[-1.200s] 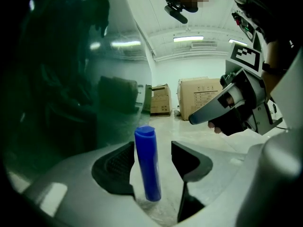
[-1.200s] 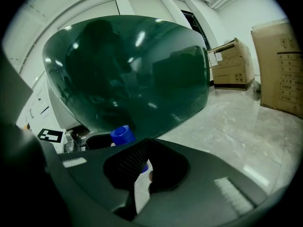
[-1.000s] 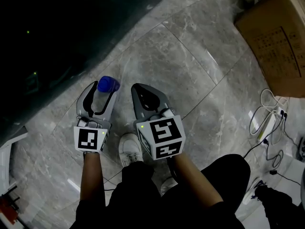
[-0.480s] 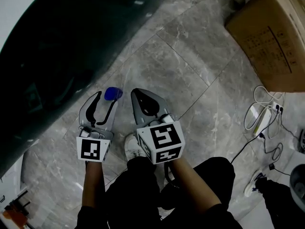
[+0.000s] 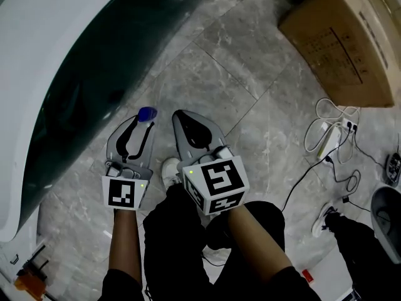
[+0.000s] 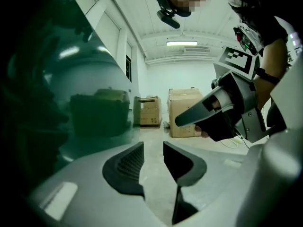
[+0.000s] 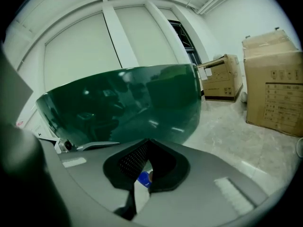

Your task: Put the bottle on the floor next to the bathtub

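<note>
A clear bottle with a blue cap (image 5: 148, 113) stands on the grey marble floor, close to the dark green bathtub (image 5: 81, 74). My left gripper (image 5: 138, 129) is open just short of the bottle, with nothing between its jaws. The left gripper view shows only bare floor through the left gripper (image 6: 153, 148); the bottle is out of that view. My right gripper (image 5: 185, 119) is shut and empty, right of the bottle. In the right gripper view the blue cap (image 7: 144, 178) peeks through a gap below the right gripper's (image 7: 148, 148) closed tips, with the bathtub (image 7: 123, 103) behind.
A large cardboard box (image 5: 338, 42) lies on the floor at the upper right. White cables and a power strip (image 5: 326, 137) sprawl to the right. The person's white shoe (image 5: 169, 169) sits between the grippers. More boxes (image 6: 182, 112) stand at the far wall.
The left gripper has let go of the bottle and drawn back from it. The bottle now stands alone on the floor by the tub. The head camera has risen.
</note>
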